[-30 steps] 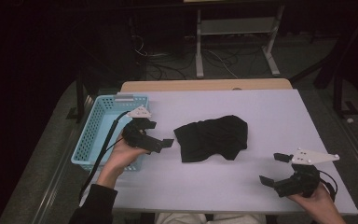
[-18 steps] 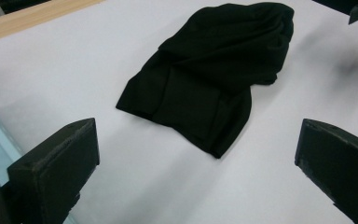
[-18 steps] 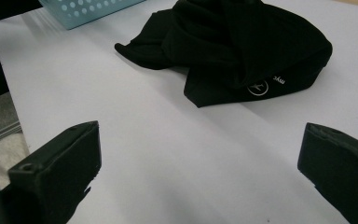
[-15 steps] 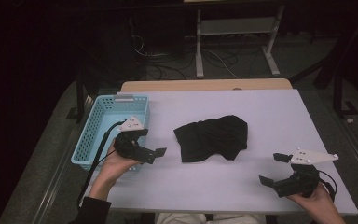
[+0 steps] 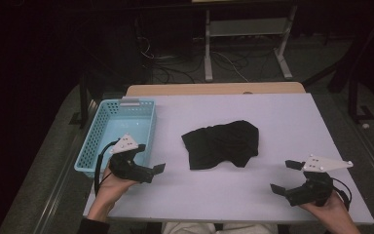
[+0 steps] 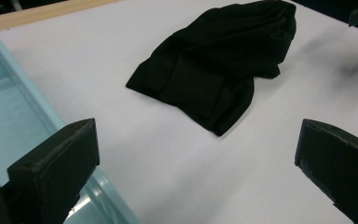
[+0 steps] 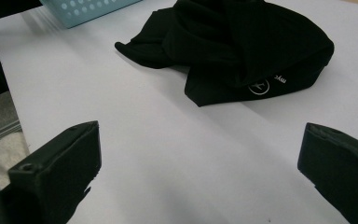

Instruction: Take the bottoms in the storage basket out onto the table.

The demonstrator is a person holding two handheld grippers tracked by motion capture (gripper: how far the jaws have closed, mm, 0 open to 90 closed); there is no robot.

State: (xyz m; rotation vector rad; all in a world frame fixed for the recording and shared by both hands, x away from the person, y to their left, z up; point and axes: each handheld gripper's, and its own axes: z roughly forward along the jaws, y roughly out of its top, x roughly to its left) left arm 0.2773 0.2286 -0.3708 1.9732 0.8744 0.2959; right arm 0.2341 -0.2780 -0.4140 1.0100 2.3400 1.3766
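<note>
A white table (image 5: 224, 195) seen from above. A crumpled black cloth (image 5: 221, 144) lies near its middle, flat on the surface, with nothing touching it. A light blue basket (image 5: 100, 131) sits at the table's left edge. The left gripper (image 5: 151, 163) is held beside the basket's near corner, its jaws spread wide and empty, pointing toward the cloth. The right gripper (image 5: 285, 176) is held near the table's front right corner, well apart from the cloth, jaws also wide open and empty.
</note>
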